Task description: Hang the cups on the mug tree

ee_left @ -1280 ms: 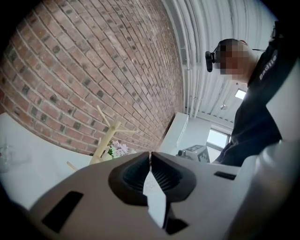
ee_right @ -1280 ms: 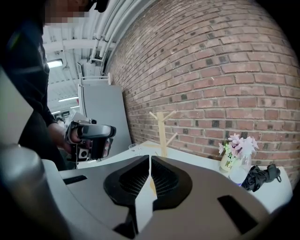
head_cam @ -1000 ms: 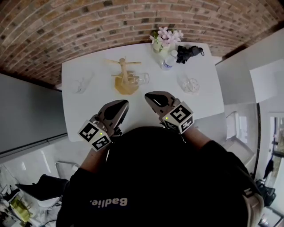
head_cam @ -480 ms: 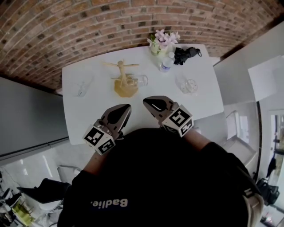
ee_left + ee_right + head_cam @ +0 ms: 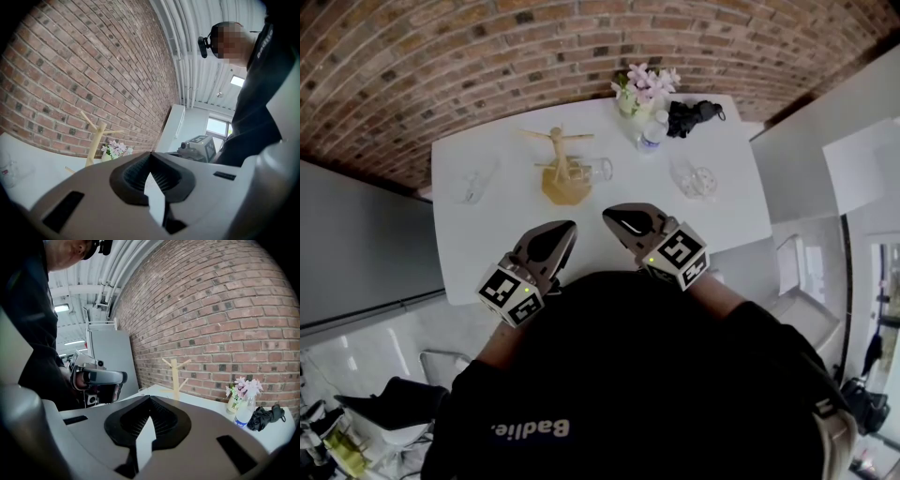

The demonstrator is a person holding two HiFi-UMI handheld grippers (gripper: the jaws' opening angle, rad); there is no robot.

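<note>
Noted left gripper (image 5: 565, 228) and right gripper (image 5: 612, 217) both clenched tight, nothing held, hovering over near edge of table (image 5: 487, 253). Saw mug tree (image 5: 563, 167) upright mid-table, long axis vertical, glass cup (image 5: 598, 170) against its right side. Logged left cup (image 5: 472, 180) and right cup (image 5: 701, 180) well apart from tree; flowers (image 5: 643, 86), bottle (image 5: 653, 134) beyond.
</note>
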